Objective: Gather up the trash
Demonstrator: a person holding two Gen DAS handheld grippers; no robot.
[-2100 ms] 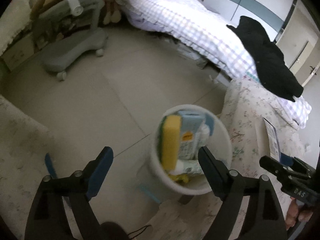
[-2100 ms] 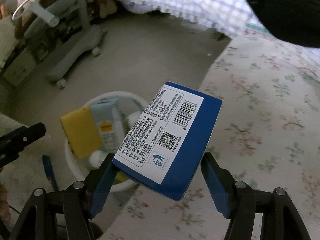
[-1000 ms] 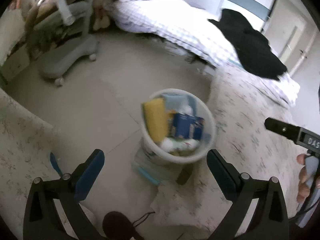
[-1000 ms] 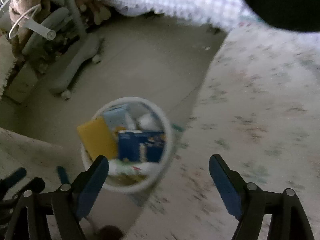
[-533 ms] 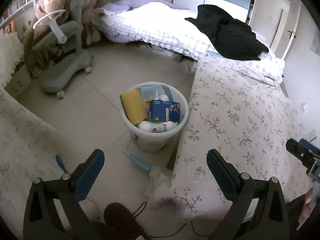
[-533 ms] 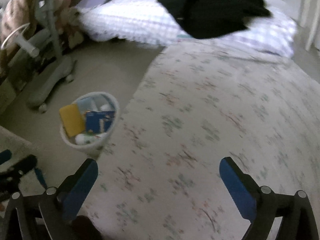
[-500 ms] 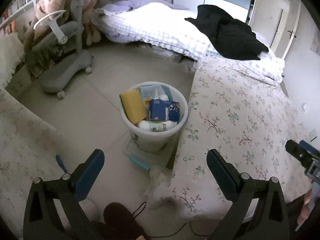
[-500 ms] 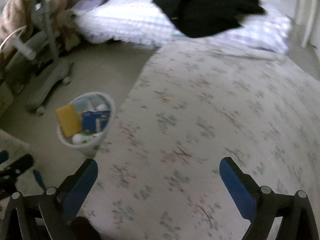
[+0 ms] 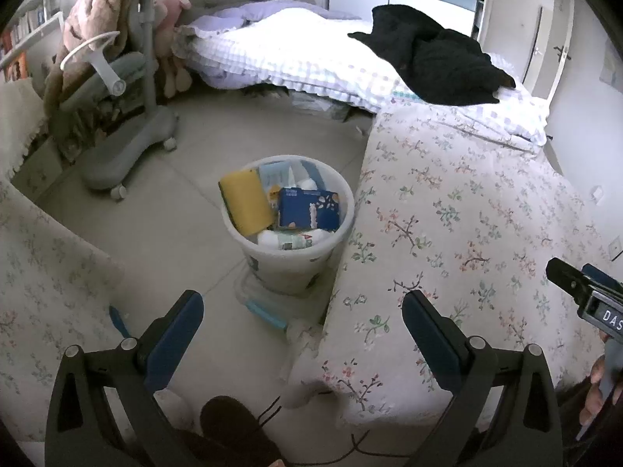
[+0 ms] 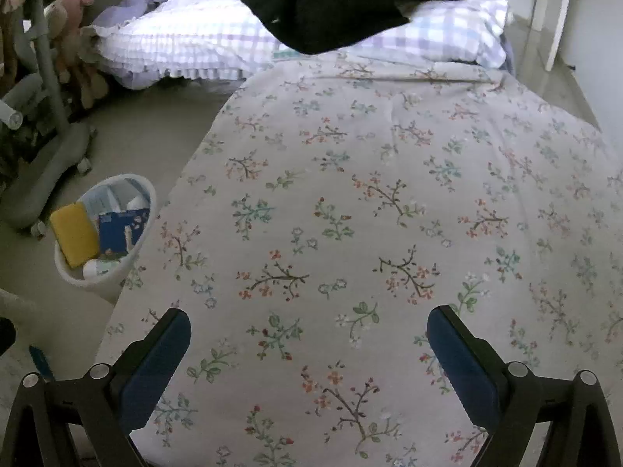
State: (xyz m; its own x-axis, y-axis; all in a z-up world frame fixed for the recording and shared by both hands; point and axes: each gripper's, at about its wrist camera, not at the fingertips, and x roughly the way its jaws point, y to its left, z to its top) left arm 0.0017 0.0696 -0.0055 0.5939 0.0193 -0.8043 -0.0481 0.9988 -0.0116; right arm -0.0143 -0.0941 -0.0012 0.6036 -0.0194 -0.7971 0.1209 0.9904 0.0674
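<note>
A white trash bin (image 9: 289, 268) stands on the floor beside the floral-covered table (image 9: 459, 233). Inside it lie a yellow sponge (image 9: 245, 200), a blue box (image 9: 309, 210) and a white bottle (image 9: 290, 239). My left gripper (image 9: 301, 327) hangs open and empty, near the table's corner and short of the bin. My right gripper (image 10: 307, 342) is open and empty over the floral cloth (image 10: 389, 214), with the bin (image 10: 99, 272) far to its left. The right gripper's tip also shows at the left wrist view's right edge.
A grey wheeled chair base (image 9: 124, 144) stands on the floor behind the bin. A bed with a checked quilt (image 9: 311, 58) and a black garment (image 9: 436, 54) lies at the back. A blue strip (image 9: 266, 313) lies on the floor by the bin. A dark shoe (image 9: 233, 432) shows below.
The right gripper let the blue box drop into the bin, then swung right over the floral cloth. The left gripper drew back from the bin, which now looks smaller.
</note>
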